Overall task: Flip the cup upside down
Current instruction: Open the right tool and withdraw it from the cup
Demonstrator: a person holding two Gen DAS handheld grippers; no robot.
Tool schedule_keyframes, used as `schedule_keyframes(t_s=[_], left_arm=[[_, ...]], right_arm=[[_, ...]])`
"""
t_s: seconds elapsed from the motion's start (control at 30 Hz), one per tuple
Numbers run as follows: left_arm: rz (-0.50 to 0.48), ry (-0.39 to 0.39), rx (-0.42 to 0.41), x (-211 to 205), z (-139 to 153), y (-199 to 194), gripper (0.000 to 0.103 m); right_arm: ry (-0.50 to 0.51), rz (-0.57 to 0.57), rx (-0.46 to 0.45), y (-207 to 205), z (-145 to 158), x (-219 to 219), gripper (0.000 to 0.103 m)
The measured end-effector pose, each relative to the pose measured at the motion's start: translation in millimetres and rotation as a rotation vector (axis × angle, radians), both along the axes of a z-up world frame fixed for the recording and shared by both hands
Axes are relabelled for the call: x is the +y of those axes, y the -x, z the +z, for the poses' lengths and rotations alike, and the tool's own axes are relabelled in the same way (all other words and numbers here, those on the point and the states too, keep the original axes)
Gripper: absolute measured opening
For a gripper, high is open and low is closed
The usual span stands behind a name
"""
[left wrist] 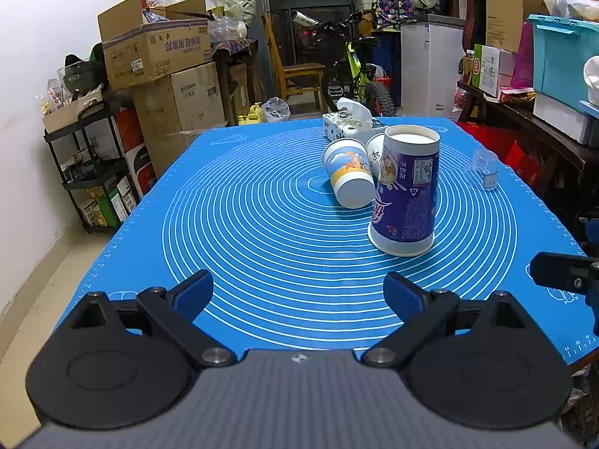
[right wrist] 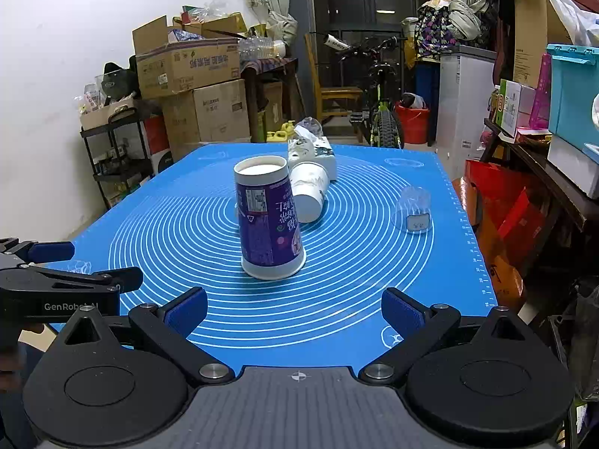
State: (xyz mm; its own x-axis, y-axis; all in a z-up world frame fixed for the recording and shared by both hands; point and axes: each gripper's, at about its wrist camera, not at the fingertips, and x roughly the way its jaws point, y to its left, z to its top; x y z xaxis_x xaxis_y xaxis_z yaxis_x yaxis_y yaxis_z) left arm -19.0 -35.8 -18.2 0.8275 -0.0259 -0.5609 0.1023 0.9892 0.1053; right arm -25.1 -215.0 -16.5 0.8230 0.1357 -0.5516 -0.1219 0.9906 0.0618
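Note:
A tall purple paper cup [left wrist: 406, 191] [right wrist: 267, 217] stands upside down on the blue mat [left wrist: 262, 224] [right wrist: 355, 262], rim down. Behind it a blue-and-white paper cup [left wrist: 350, 172] lies on its side, and a white paper cup [right wrist: 309, 191] [left wrist: 374, 149] lies on its side next to it. A small clear cup [right wrist: 413, 207] [left wrist: 483, 168] stands upside down to the right. My left gripper [left wrist: 299, 295] is open and empty, short of the purple cup. My right gripper [right wrist: 295, 308] is open and empty, just in front of the purple cup.
A tissue box [left wrist: 346, 123] [right wrist: 312, 149] sits at the mat's far side. The left gripper shows at the left edge of the right wrist view [right wrist: 56, 280]. Cardboard boxes [left wrist: 157, 56], a bicycle [left wrist: 355, 71] and shelves surround the table.

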Motion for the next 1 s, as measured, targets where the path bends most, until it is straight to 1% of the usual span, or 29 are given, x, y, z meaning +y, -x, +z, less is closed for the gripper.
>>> schedule_keyframes(t_s=[0.37, 1.0], left_arm=[[-0.013, -0.008, 0.004, -2.3, -1.2, 0.7, 0.097], [-0.008, -0.005, 0.013, 0.7, -2.8, -1.2, 0.097]], right_arm=[[0.002, -0.002, 0.005, -0.1, -1.8, -0.8, 0.099], [0.006, 0.004, 0.009, -2.2, -3.3, -1.0, 0.099]])
